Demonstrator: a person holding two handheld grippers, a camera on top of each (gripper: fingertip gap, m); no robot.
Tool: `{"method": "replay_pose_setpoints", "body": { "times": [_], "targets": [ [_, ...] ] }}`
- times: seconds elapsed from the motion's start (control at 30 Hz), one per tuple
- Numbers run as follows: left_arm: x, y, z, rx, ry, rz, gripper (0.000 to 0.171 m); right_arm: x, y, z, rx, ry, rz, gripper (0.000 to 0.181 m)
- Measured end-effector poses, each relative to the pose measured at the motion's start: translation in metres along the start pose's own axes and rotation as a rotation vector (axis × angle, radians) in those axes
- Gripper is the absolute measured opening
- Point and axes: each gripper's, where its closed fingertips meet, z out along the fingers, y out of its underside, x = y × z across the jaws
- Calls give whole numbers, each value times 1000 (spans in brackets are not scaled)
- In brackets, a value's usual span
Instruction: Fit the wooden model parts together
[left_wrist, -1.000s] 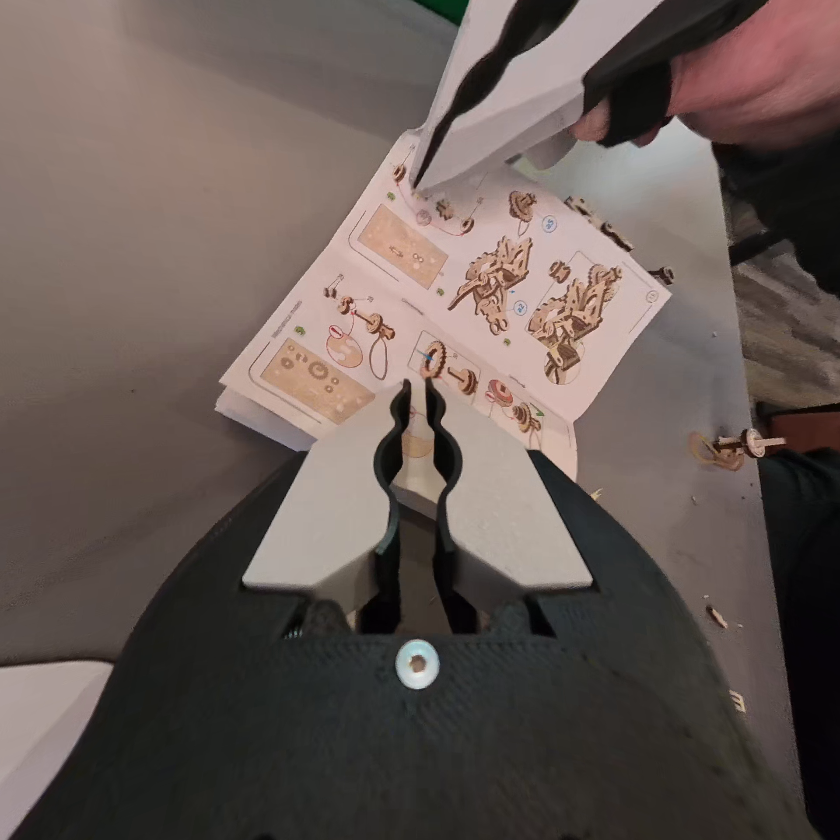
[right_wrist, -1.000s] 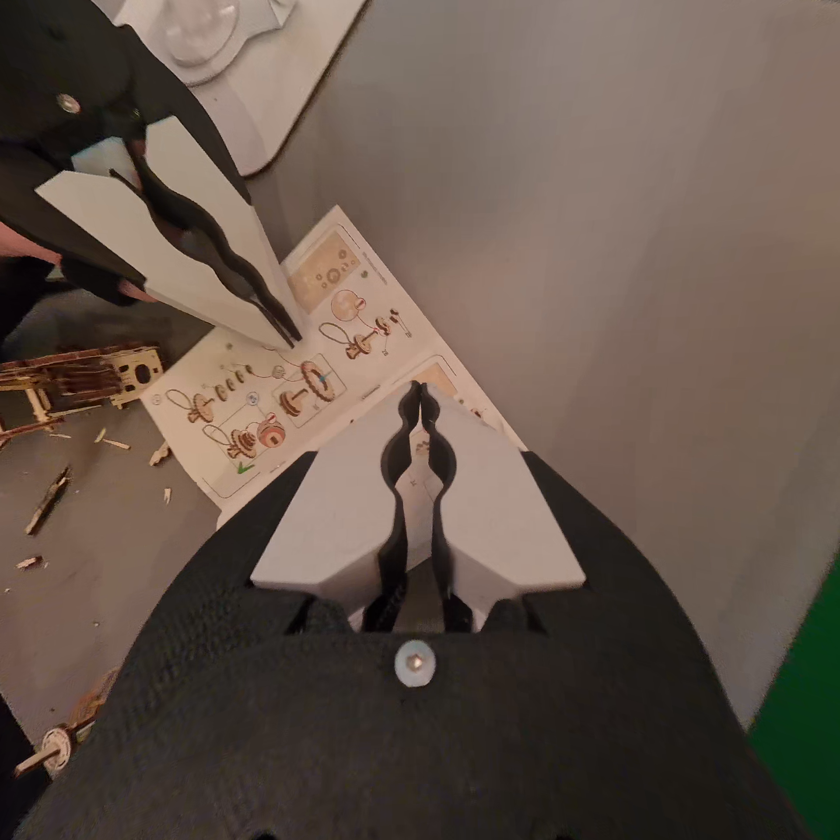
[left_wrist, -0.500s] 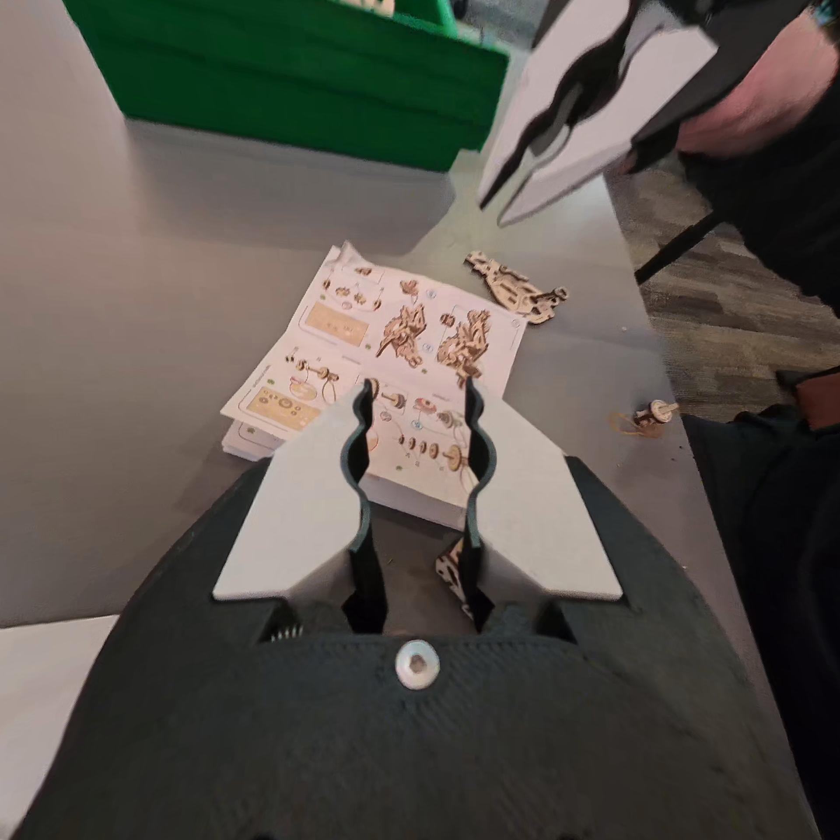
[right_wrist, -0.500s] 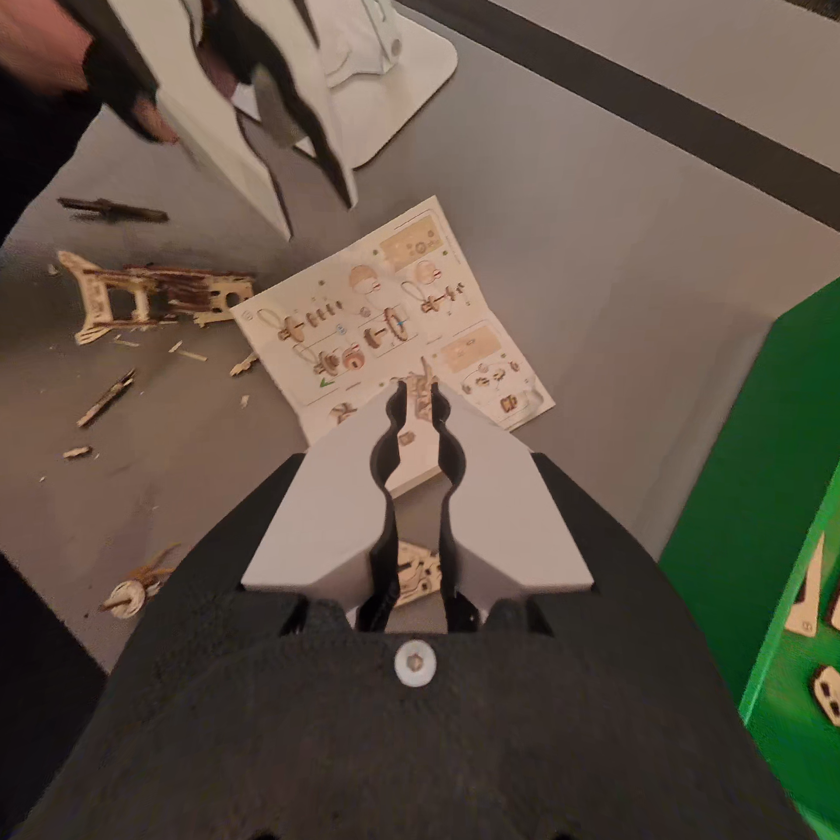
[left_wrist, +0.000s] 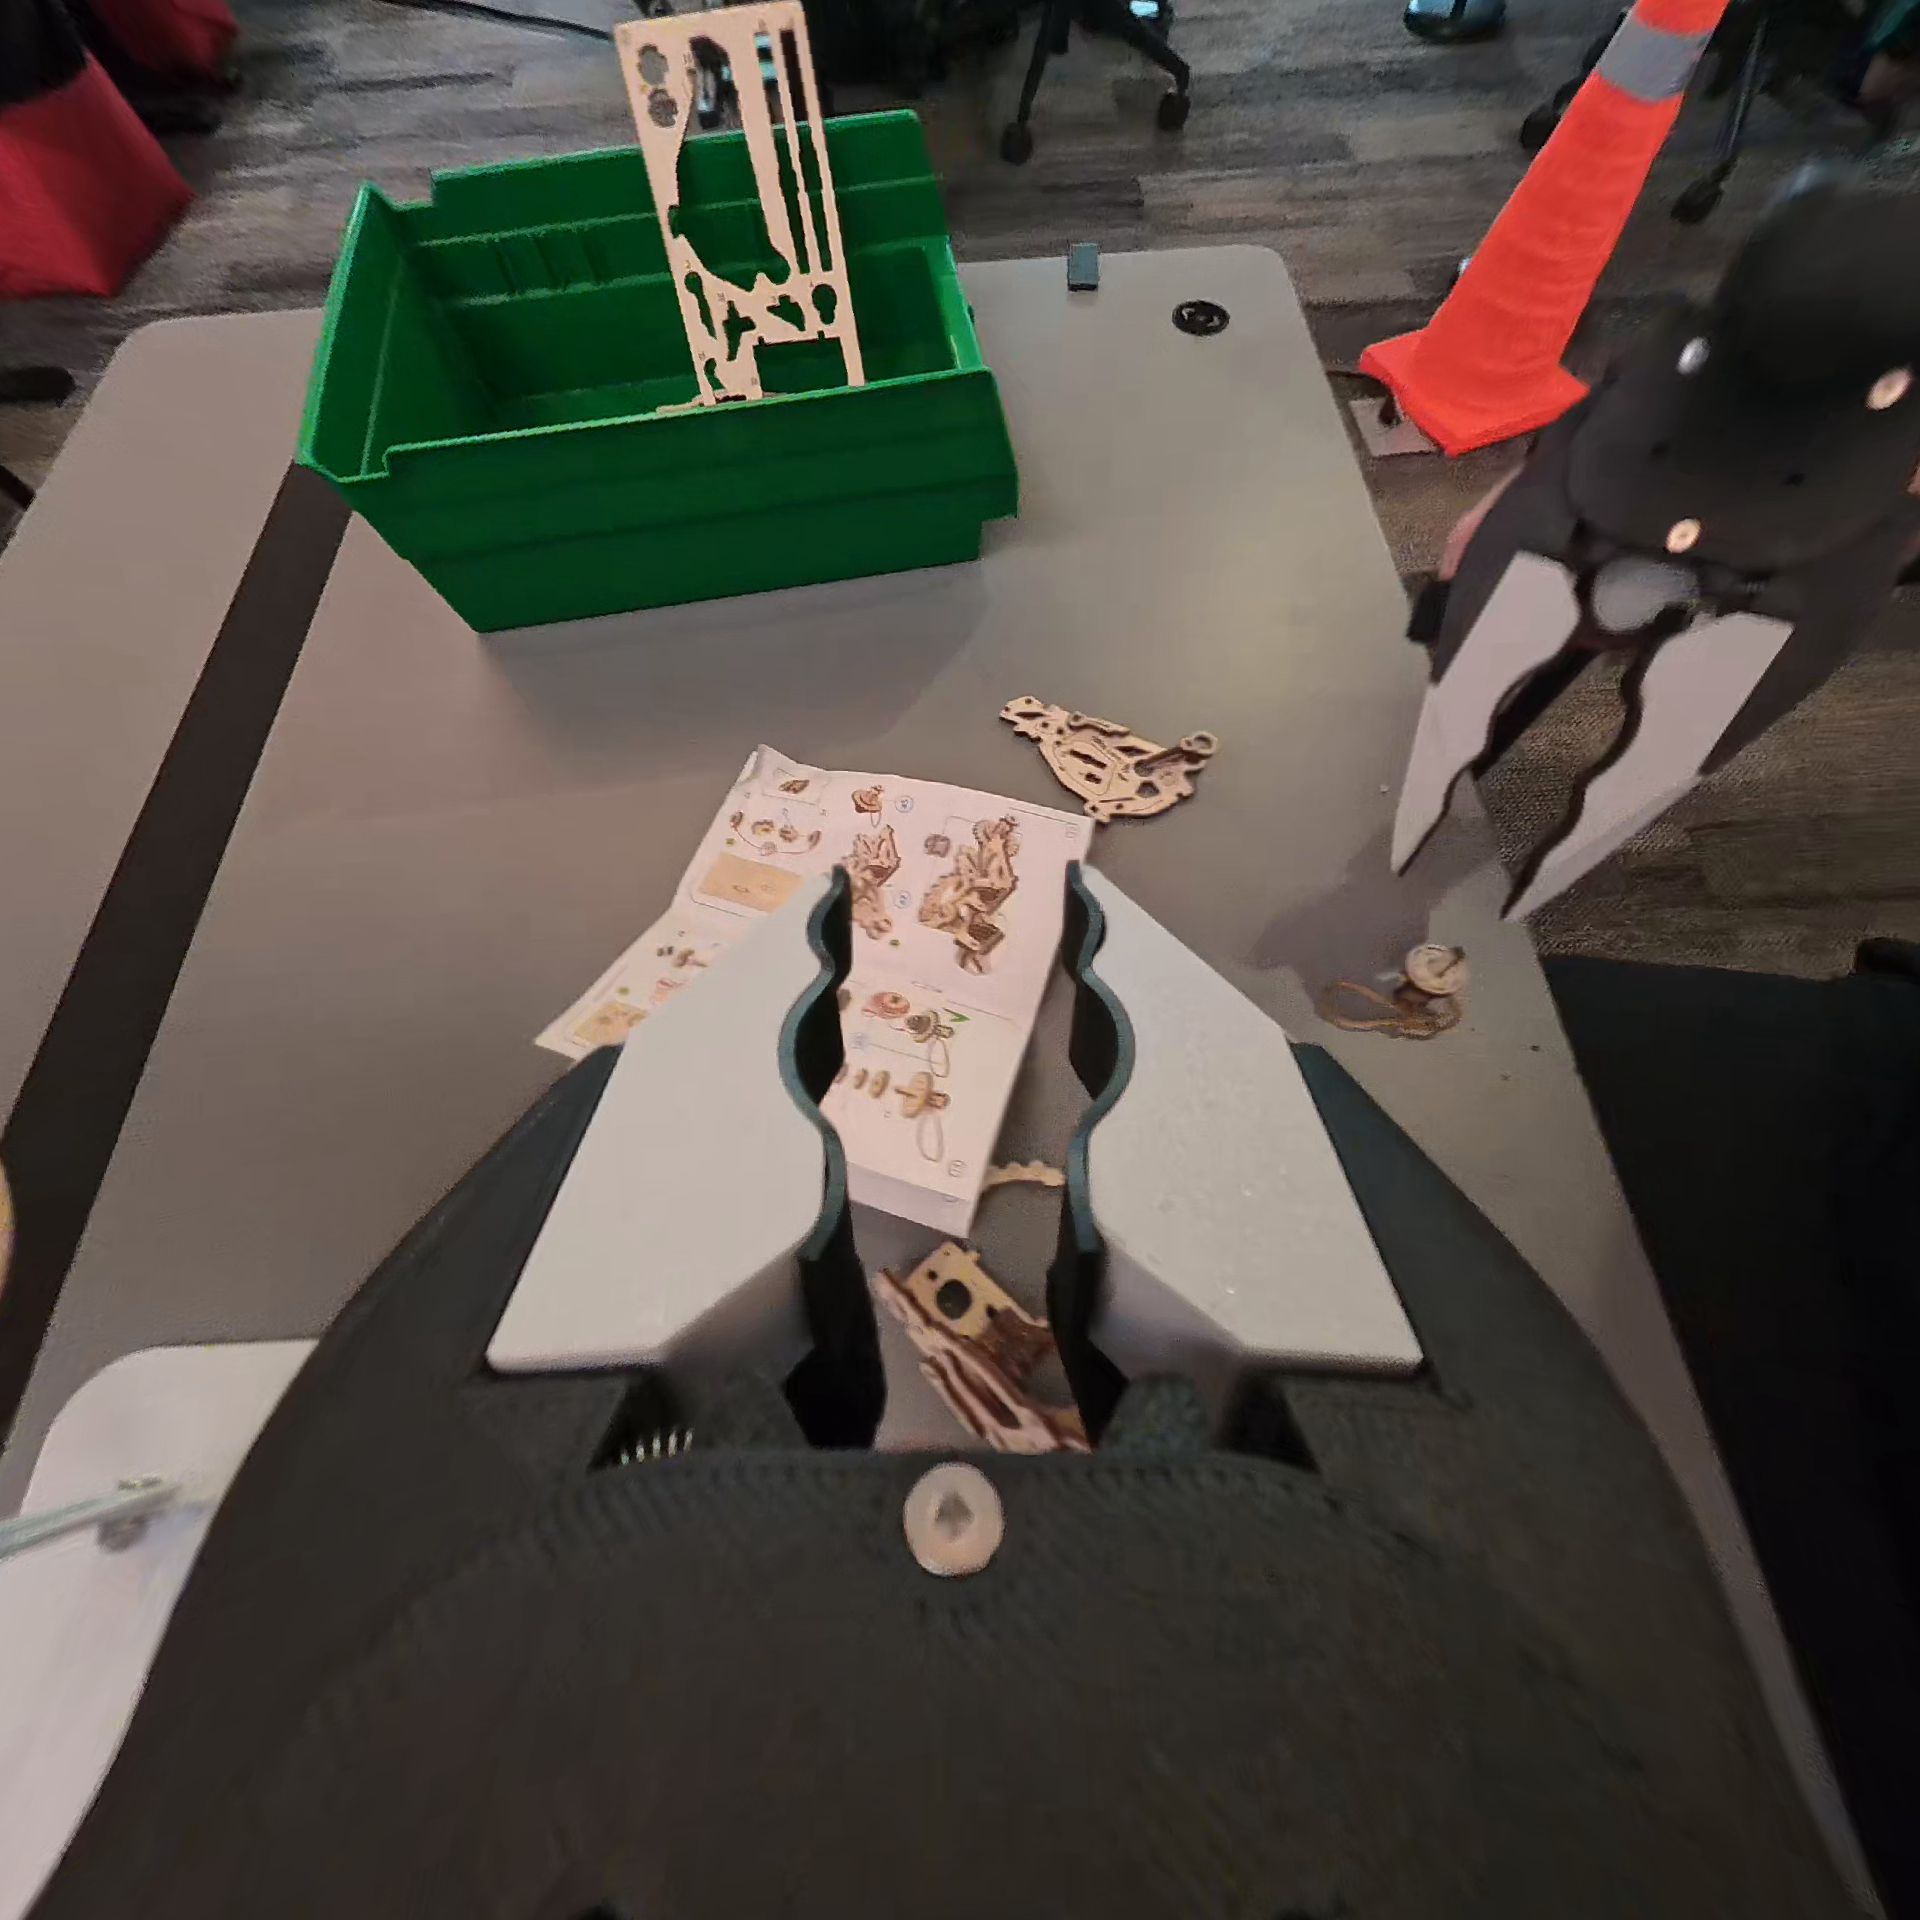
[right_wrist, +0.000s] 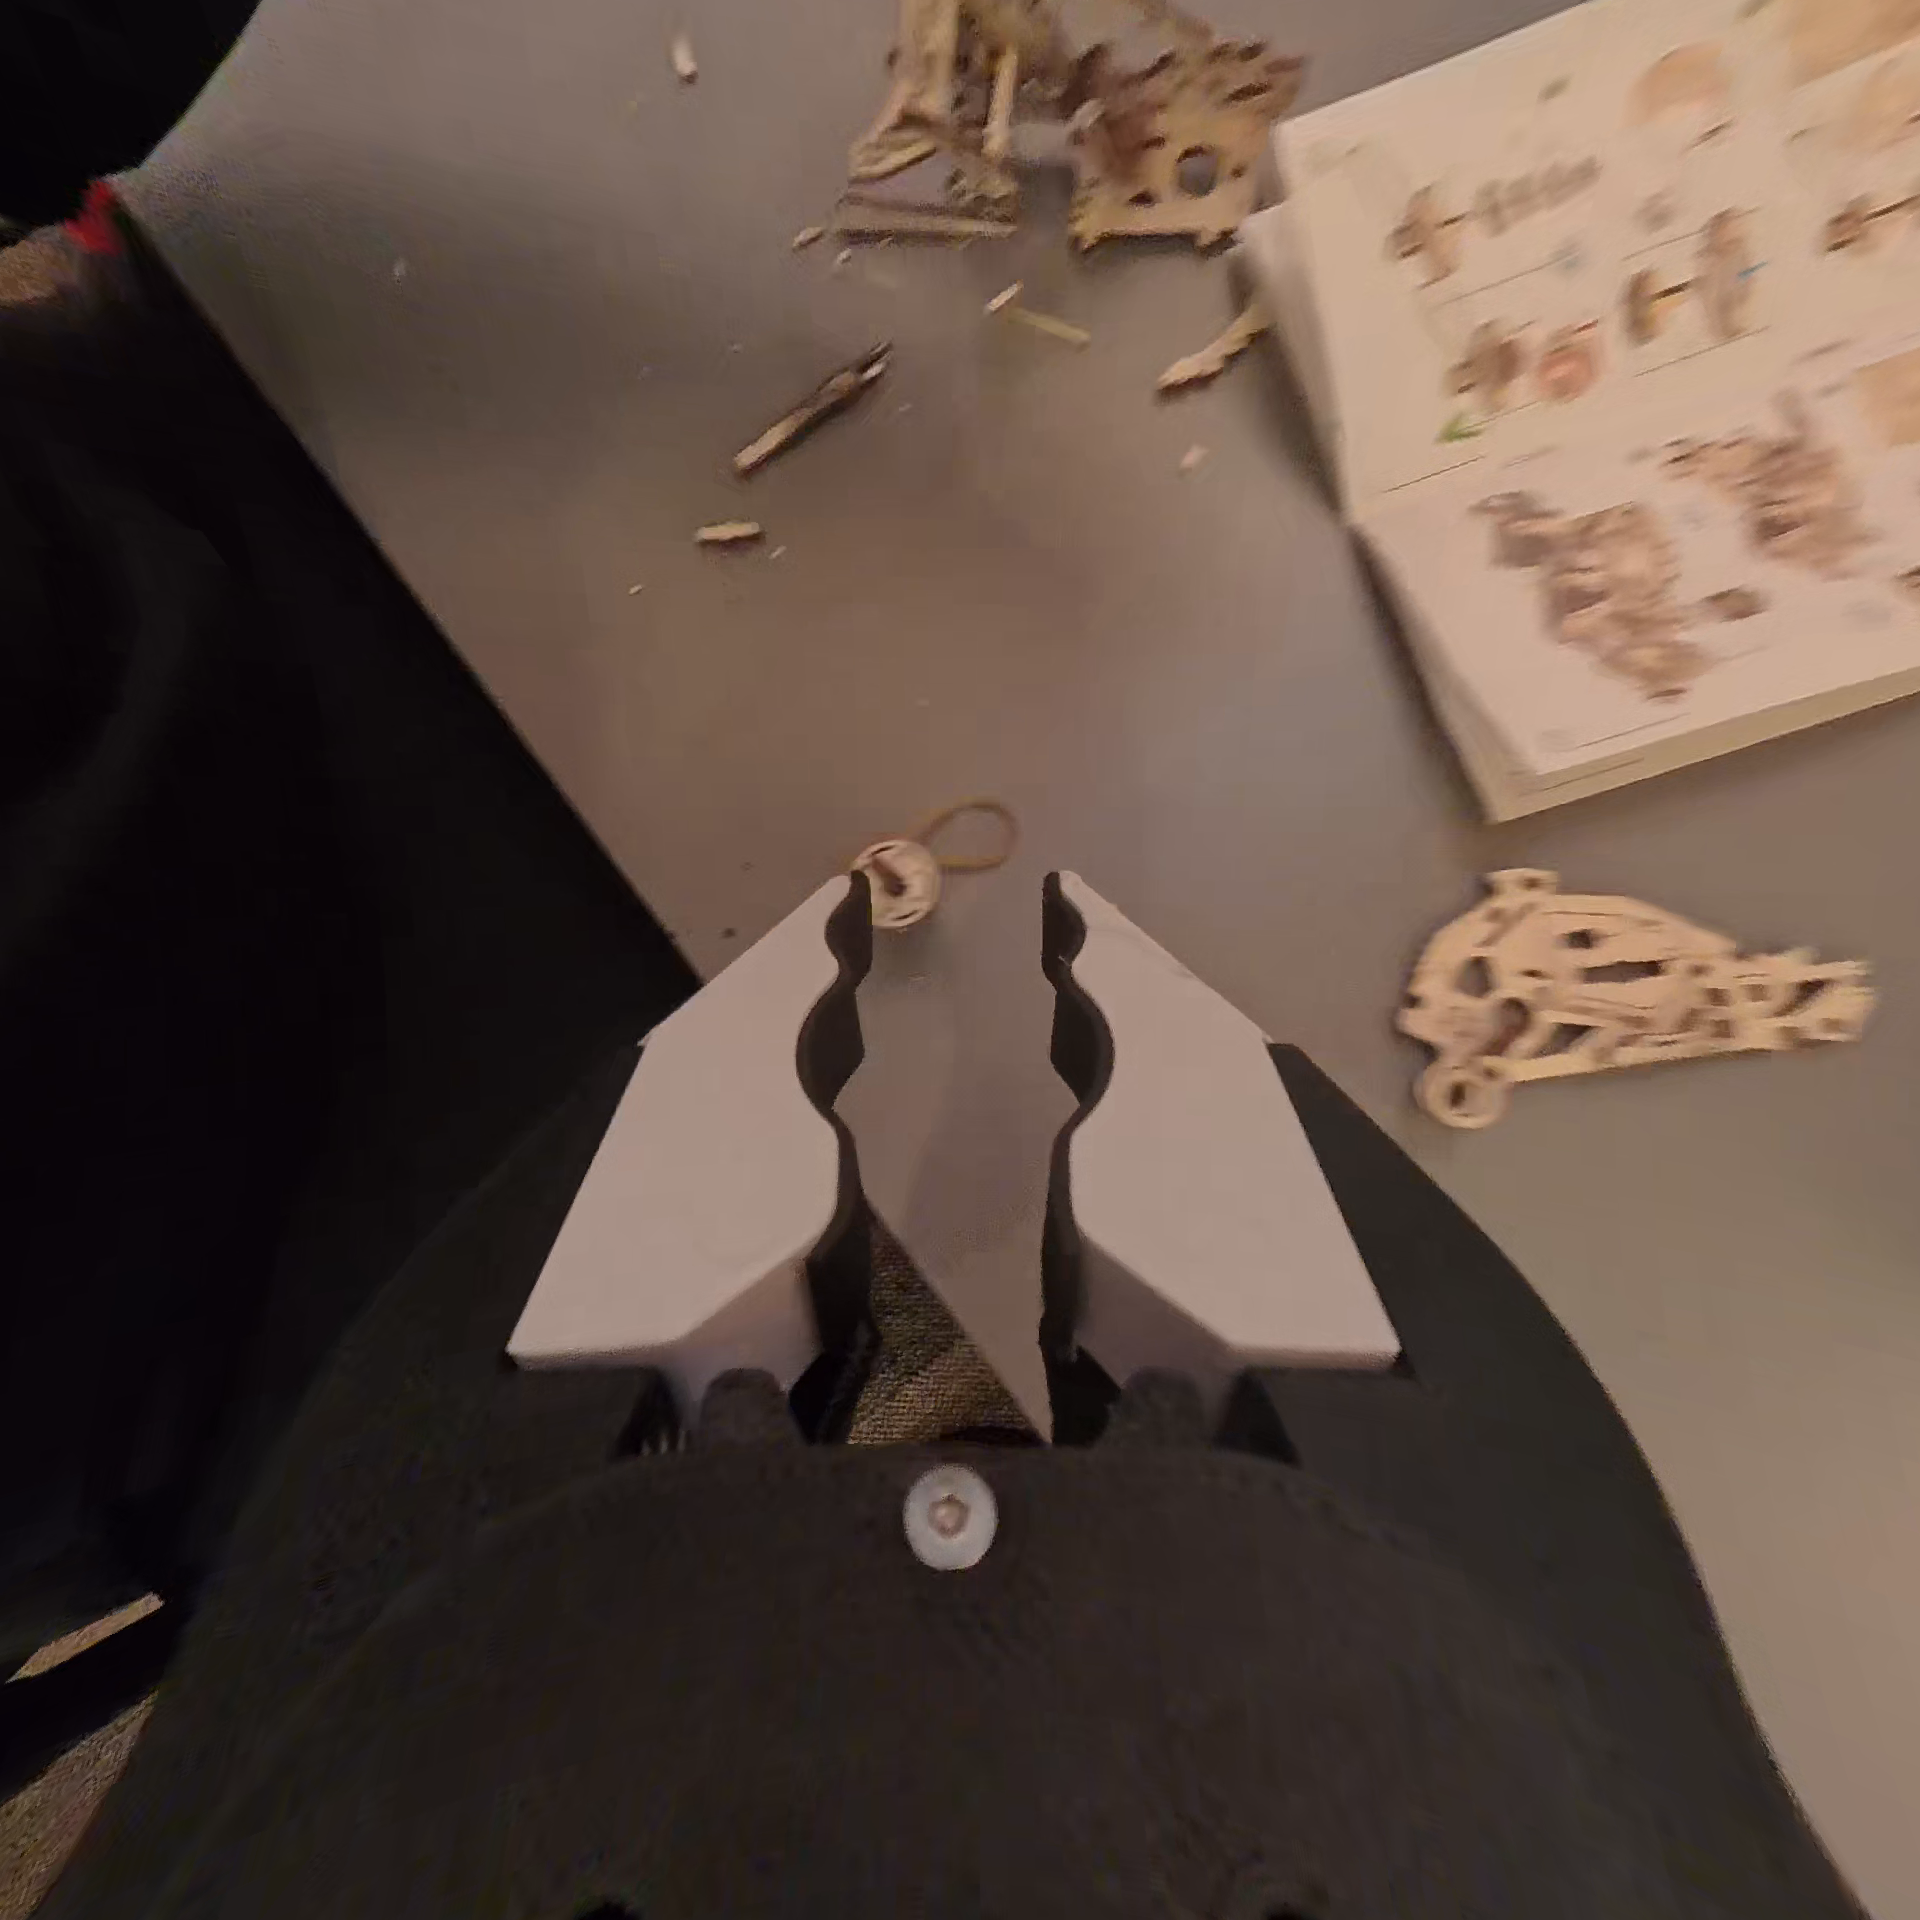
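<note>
i am looking down at a grey table (left_wrist: 1143, 499) through two handheld tongs. my left gripper (left_wrist: 951, 904) hangs above the middle of the table with its grey fingers spread wide apart and nothing between them. through the gap i see an open instruction booklet (left_wrist: 935, 935) lying flat, its pages showing drawings of wooden assemblies. nearer to me, under the base of the fingers, part of a wooden model frame (left_wrist: 987, 1351) lies on the table, mostly hidden by the gripper body.

my right gripper (right_wrist: 951, 888) points down near the table's edge, also with its fingers parted and empty. just past its left fingertip lies a small wooden wheel on an axle (right_wrist: 899, 883) with a tan rubber band (right_wrist: 971, 831) looped beside it. the tip looks close to the wheel, but i cannot tell whether it touches. in the left view the same right gripper (left_wrist: 1455, 894) hovers above that wheel (left_wrist: 1434, 971).

a flat wooden sub-assembly (right_wrist: 1621, 997) with cut-out holes lies to the right of my right gripper, apart from the booklet (right_wrist: 1662, 416). beyond, a larger wooden frame piece (right_wrist: 1039, 135) lies blurred, with small wood splinters (right_wrist: 810, 410) scattered around it.

at the far side of the table stands a green plastic bin (left_wrist: 644, 488), with a punched-out plywood sheet (left_wrist: 748, 208) standing upright inside it. an orange traffic cone (left_wrist: 1538, 229) stands on the floor past the table.
</note>
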Motion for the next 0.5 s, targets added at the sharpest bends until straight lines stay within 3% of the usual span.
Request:
{"method": "replay_pose_setpoints", "body": {
  "times": [0.17,0.4,0.5],
  "targets": [
    [40,12,-11,8,-29,-24,36,-20,18,22,-14,47,-72,34],
    [90,41,-7,59,-36,-102,33,-9,16,35,61,113,-36,35],
    [101,58,-6,37,-50,-121,33,-15,12,43,98,63,-32,29]
  ]
}}
